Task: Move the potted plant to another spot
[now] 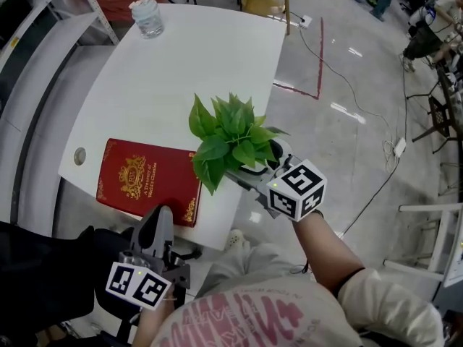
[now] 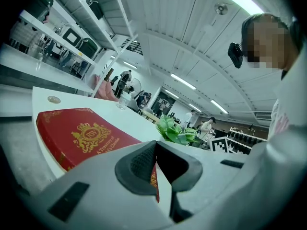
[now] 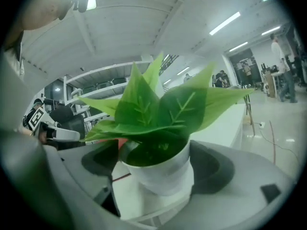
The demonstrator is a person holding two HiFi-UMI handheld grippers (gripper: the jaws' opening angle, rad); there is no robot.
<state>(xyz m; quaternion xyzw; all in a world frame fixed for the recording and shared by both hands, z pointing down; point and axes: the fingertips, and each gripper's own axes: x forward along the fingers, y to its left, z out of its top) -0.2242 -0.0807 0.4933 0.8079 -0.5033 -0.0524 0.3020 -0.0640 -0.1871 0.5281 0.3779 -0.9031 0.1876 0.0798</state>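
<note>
The potted plant [image 1: 231, 132] has broad green leaves and a small white pot [image 3: 163, 171]. It stands at the near right edge of the white table [image 1: 202, 56]. My right gripper [image 1: 251, 166] reaches in from the right with a jaw on each side of the pot. In the right gripper view both dark pads [image 3: 211, 169] lie against the pot's sides, and the leaves fill the middle. My left gripper [image 1: 160, 221] hangs below the table's near edge, shut on nothing. The left gripper view shows the plant [image 2: 177, 131] far off, past the book.
A red hardback book [image 1: 148, 179] lies on the table's near left part, just left of the plant. A clear jar [image 1: 148, 19] with a white lid stands at the far end. A small round grommet [image 1: 79, 155] sits near the left edge. Chairs and cables lie beyond on the floor.
</note>
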